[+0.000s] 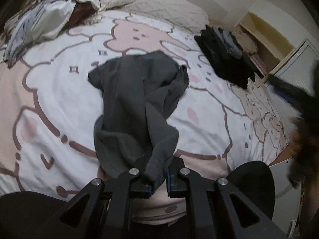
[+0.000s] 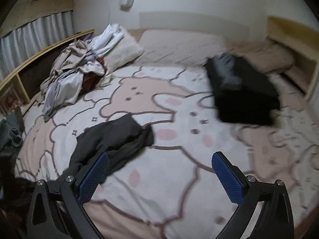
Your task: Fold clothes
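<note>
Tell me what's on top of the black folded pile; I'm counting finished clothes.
A crumpled blue-grey garment lies on the black pile. How many pieces are stacked beneath it cannot be seen.

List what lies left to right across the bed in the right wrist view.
Pale crumpled laundry heap → dark grey garment → black folded stack with a blue-grey piece on top.

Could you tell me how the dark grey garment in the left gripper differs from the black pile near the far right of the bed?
The dark grey garment is one crumpled piece, pinched at an edge by the left gripper; the black pile lies untouched, with the right gripper open and empty. The garment sprawls unevenly mid-bed; the pile looks flat and stacked, bluish-grey clothing on top. Both rest on the cartoon-print bedspread.
</note>
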